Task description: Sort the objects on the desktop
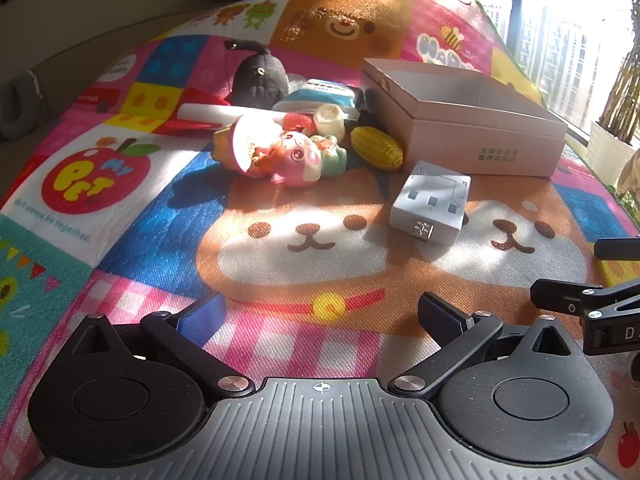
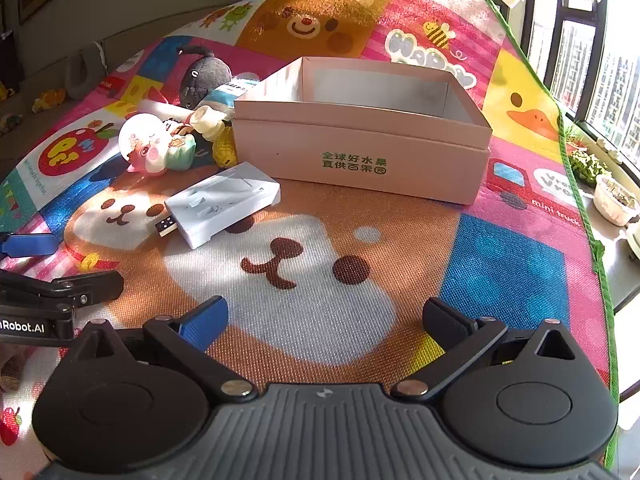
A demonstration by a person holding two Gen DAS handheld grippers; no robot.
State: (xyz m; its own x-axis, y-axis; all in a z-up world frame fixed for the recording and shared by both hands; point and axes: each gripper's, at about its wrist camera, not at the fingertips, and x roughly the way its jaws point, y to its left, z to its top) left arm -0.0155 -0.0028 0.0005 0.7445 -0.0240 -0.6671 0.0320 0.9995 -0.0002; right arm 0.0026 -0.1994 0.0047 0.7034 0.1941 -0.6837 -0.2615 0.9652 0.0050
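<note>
An open pink cardboard box [image 1: 480, 136] [image 2: 360, 152] stands empty on the colourful cartoon mat [image 1: 304, 248] [image 2: 320, 280]. A white USB charger block [image 1: 434, 206] [image 2: 224, 204] lies in front of its left corner. Left of the box is a pile: a pink pig figurine [image 1: 298, 156] [image 2: 150, 156], yellow toy corn [image 1: 376, 146] [image 2: 224, 146], a black plush [image 1: 258, 76] [image 2: 204, 74], a blue-white packet [image 1: 320, 94] and a cream bottle [image 1: 330, 120]. My left gripper [image 1: 320, 316] is open and empty, short of the pile. My right gripper [image 2: 324, 320] is open and empty, in front of the box.
The mat's green-trimmed right edge [image 2: 592, 220] drops toward a window ledge with potted plants [image 2: 588, 164]. A white tube [image 1: 208, 114] lies at the pile's left. Each gripper's fingers show at the other view's side edge [image 1: 580, 300] [image 2: 60, 288].
</note>
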